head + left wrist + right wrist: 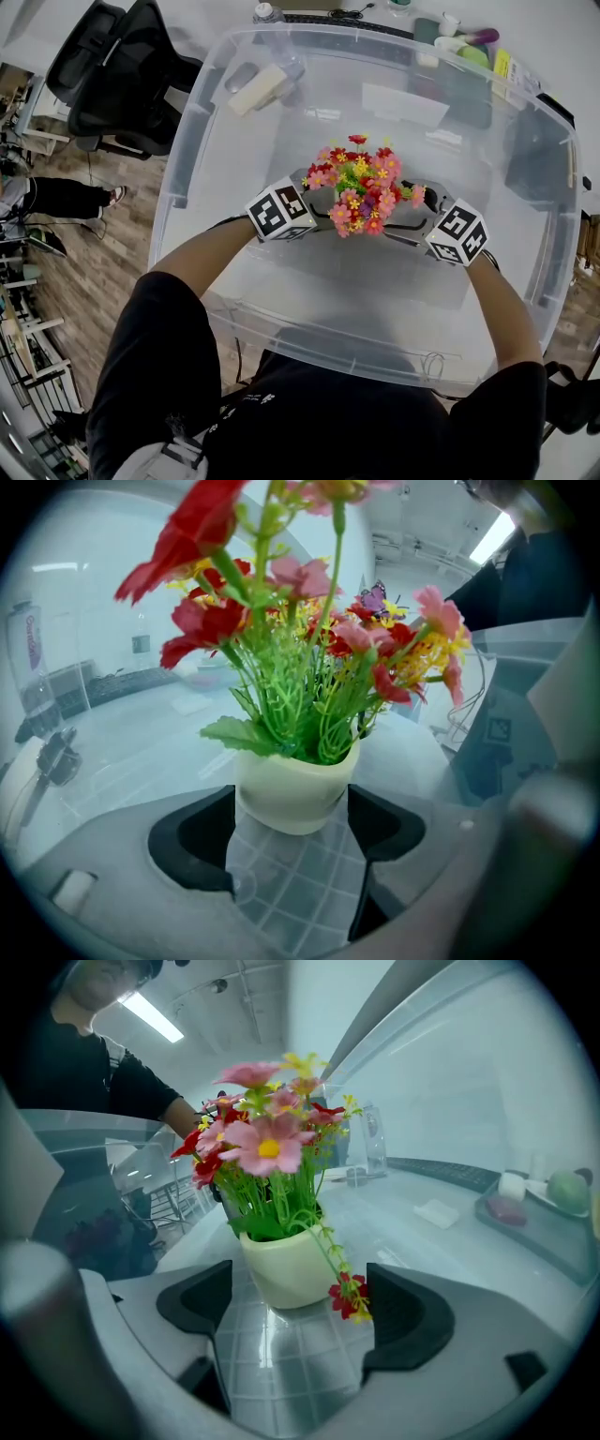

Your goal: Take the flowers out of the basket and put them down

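A bunch of red, pink and yellow artificial flowers [361, 183] stands in a small cream pot [295, 794] on the gridded floor of a large clear plastic bin [187, 141]. My left gripper [292, 808] comes in from the left, and both black pads rest against the pot's sides. My right gripper [298, 1297] faces the same pot [281, 1265] from the right with its jaws wide. The pot sits near its left pad, and a drooping red sprig [349, 1297] hangs in the gap before the right pad. In the head view the blooms hide both sets of fingertips.
The bin's walls rise all around both grippers. Beyond its far wall lie a keyboard [337, 21], a bottle [267, 13] and a tray of small items [459, 42]. A black office chair [122, 75] stands at the upper left.
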Available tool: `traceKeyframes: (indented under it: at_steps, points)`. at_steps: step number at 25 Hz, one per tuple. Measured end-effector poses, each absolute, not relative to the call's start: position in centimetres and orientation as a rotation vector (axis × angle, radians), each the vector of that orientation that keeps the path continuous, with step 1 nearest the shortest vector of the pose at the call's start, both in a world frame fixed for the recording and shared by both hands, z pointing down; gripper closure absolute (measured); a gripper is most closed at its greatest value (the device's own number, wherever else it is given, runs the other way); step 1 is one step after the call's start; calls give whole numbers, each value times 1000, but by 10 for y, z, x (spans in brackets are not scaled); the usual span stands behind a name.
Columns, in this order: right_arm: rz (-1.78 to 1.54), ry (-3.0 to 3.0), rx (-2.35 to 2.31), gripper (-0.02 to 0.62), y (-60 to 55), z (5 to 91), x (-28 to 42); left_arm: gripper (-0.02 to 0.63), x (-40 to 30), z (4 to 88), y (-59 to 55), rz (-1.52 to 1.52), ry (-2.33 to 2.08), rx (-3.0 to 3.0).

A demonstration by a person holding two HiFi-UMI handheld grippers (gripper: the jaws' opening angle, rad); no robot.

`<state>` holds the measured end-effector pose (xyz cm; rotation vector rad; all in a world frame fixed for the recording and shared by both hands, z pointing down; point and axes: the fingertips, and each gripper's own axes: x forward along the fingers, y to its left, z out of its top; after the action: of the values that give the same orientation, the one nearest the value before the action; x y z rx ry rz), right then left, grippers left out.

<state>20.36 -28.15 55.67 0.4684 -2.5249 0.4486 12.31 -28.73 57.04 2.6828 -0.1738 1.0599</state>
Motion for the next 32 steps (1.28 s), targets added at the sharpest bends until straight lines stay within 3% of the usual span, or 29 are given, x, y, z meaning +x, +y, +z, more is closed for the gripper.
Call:
traceKeyframes:
  at_steps: [11,32]
  points:
    - [452,-2501,540,149,-286,559,220,243,125,569,-287,1055,-168,2691]
    - [456,-2604,506,149,-291,556,171,242,131,570,-287,1004,-200,2674]
